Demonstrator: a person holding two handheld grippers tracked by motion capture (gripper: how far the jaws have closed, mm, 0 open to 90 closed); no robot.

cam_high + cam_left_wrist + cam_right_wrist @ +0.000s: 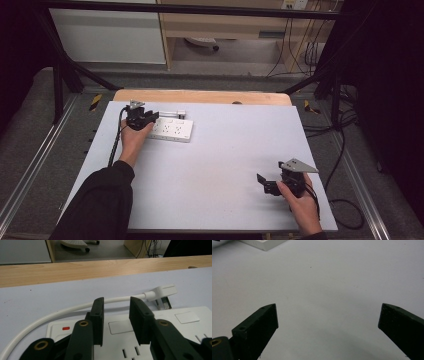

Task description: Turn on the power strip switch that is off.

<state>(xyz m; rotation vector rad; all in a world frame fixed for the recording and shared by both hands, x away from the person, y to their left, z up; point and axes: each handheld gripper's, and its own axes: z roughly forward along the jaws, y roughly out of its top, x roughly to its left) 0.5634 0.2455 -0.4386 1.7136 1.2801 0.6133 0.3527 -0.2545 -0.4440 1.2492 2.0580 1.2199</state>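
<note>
Left tool [150,118] is sitting over the near-left end of the white power strip [172,130], at the far left part of the desk [220,165]. In the left gripper view its jaws are standing partly apart above the strip's top face, a gap between them, nothing pinched: released, not grasping. One flat blank panel [120,327] of the strip is showing through the gap, socket slots [130,350] just below it, a small red mark [66,328] to the left on the strip's face.

The strip's white cord [57,313] is curving out behind the jaws and ending in a white plug [162,292], which is lying on the desk just beyond the strip's far edge, metal prongs pointing toward the strip.

Right tool [267,182] is being held in the person's right hand [302,202] near the desk's near right corner, well apart from the strip. Its jaws are spreading wide in the right gripper view, bare desk between them: released. A corner of the strip [262,243] is showing at the top left of that view.
</note>
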